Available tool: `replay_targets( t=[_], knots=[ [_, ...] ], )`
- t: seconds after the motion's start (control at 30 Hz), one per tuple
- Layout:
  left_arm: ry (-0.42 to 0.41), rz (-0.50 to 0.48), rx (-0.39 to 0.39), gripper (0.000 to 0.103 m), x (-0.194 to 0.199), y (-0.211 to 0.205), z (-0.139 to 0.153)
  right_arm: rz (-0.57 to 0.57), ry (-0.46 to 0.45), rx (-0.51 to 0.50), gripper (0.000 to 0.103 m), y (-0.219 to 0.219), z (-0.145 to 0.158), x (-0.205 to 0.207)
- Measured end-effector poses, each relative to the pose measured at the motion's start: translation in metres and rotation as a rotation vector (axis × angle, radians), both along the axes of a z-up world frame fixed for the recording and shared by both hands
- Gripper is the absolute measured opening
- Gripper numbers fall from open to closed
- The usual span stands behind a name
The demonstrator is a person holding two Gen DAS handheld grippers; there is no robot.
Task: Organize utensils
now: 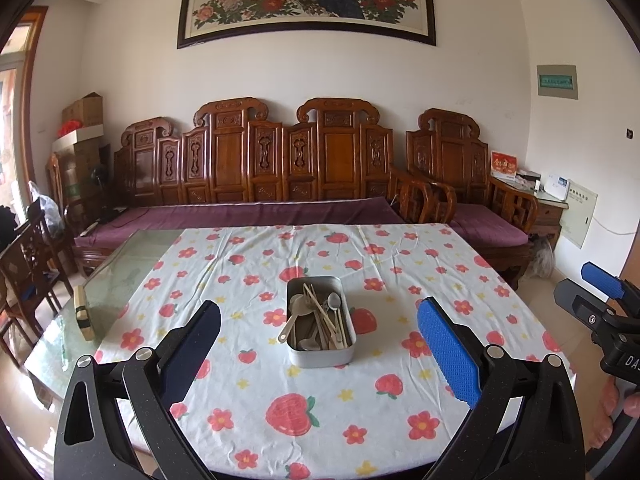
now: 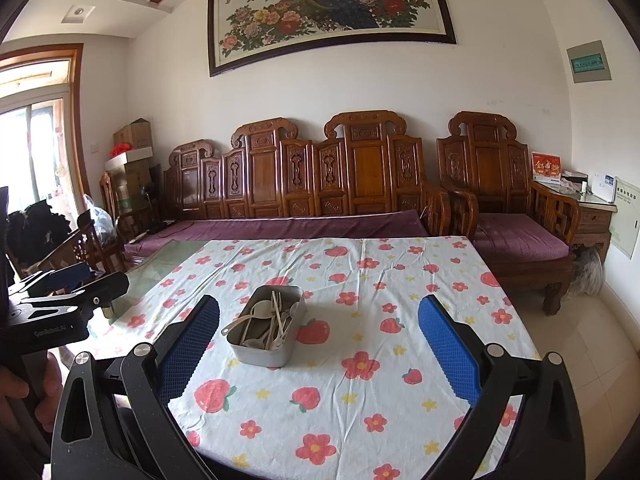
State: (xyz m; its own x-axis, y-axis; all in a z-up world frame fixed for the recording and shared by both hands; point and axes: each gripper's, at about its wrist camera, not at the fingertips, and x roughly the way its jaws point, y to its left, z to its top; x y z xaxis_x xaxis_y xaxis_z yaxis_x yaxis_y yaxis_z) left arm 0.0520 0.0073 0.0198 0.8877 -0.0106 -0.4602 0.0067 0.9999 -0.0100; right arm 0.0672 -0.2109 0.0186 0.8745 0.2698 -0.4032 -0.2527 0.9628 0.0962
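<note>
Metal tin (image 1: 321, 322), rectangular, sits near the middle of the table (image 1: 120, 264) on a white cloth (image 1: 256, 376) printed with red strawberries and flowers. Inside it, a loose jumble of utensils: pale spoons (image 1: 298, 308), a steel spoon (image 1: 334, 301), wooden chopsticks (image 1: 320, 312) lying slantwise. One spoon handle pokes over the tin's left rim.

Left gripper (image 1: 319, 346) hovers above the near part of the cloth, blue-padded fingers (image 1: 448, 352) spread wide, gripping nothing; the tin lies ahead, between them in the left wrist view, not touched. Right gripper (image 2: 319, 346) likewise spread wide and empty, the tin ahead and toward its left finger.

Glass tabletop bare at the left, beyond the cloth edge; a wooden block (image 1: 83, 312) lies there. Carved wooden bench (image 1: 256, 160) with purple cushion behind the table.
</note>
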Motion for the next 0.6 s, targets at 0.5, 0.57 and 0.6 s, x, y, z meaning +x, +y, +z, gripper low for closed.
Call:
replay_targets(
  t=[0.5, 0.57, 0.6],
  knots=[
    [-0.007, -0.003, 0.000, 0.095, 0.0000, 0.0000, 0.0009, 0.001, 0.000, -0.001, 0.100, 0.0000, -0.0004, -0.0002],
    [-0.008, -0.003, 0.001, 0.095, 0.0011, 0.0009, 0.0008, 0.001, 0.000, -0.001, 0.100, 0.0006, -0.0008, 0.0005],
    [-0.008, -0.004, 0.001, 0.095, 0.0012, 0.0015, 0.0012, 0.001, 0.000, 0.000, 0.100, 0.0001, -0.0005, -0.0003]
  ],
)
